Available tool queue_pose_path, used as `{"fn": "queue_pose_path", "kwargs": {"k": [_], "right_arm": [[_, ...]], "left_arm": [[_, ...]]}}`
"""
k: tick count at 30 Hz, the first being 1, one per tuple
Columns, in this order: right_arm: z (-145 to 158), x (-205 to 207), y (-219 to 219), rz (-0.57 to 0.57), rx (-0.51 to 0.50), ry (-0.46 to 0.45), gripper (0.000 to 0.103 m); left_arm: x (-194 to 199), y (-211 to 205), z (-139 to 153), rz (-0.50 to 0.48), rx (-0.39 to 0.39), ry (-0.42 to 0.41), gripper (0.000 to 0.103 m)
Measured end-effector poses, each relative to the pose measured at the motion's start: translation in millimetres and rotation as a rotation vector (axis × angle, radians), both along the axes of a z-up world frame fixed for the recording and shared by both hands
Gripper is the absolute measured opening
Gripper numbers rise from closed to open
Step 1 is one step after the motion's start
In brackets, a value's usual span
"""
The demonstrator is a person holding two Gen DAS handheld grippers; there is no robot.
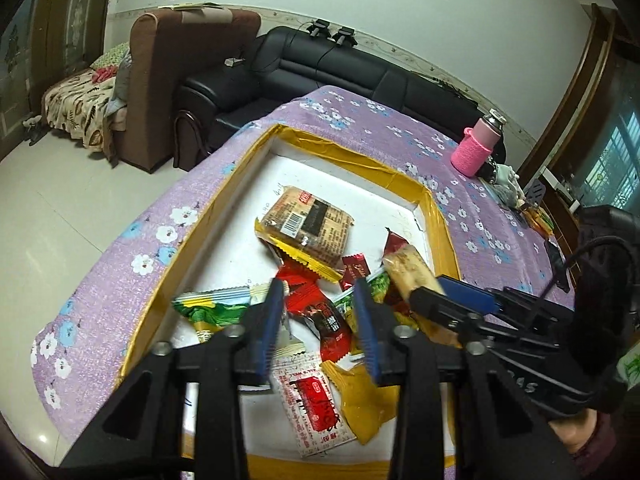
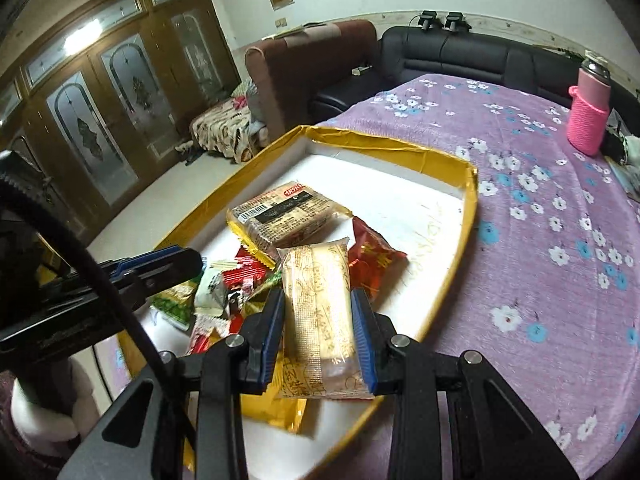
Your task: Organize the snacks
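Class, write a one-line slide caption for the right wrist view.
Right gripper clamps a pale snack bar above the snack-filled tray.

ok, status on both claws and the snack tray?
Right claw shut on pale long snack pack over the tray. Left claw open, empty, above the snack pile. Nothing in the way.

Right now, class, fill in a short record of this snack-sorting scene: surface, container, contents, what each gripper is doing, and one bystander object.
surface: purple flowered tablecloth
container: shallow yellow-rimmed white tray
contents: loose pile of snack packets, including a large brown barcoded biscuit pack and a red foil packet
right gripper: shut on a long beige wrapped cake bar, above the tray
left gripper: open, empty, over the pile
bystander: pink knitted bottle sleeve, outside the tray
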State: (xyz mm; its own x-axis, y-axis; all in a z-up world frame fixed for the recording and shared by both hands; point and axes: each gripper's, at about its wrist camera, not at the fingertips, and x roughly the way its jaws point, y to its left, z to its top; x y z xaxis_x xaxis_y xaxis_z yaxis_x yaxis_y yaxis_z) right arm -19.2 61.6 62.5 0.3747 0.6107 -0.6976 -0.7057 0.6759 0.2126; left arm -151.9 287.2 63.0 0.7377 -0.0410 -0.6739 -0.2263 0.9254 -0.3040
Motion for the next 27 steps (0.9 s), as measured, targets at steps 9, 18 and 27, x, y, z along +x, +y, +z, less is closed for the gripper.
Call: {"fn": "queue_pose_path", "kwargs": {"k": [9, 18, 27], "right_arm": [[23, -24, -11, -0.039, 0.057, -0.093, 0.045], [35, -62, -46, -0.131, 0.073, -0.195, 0.053], [41, -80, -73, -0.197, 0.094, -0.214, 0.057]], "left_arm": [[-21, -11, 28, 0.134, 0.178, -0.064, 0.090], [-42, -36, 48, 0.174, 0.282, -0.113, 0.099], [-63, -60, 65, 0.157, 0.307, -0.160, 0.102]]}}
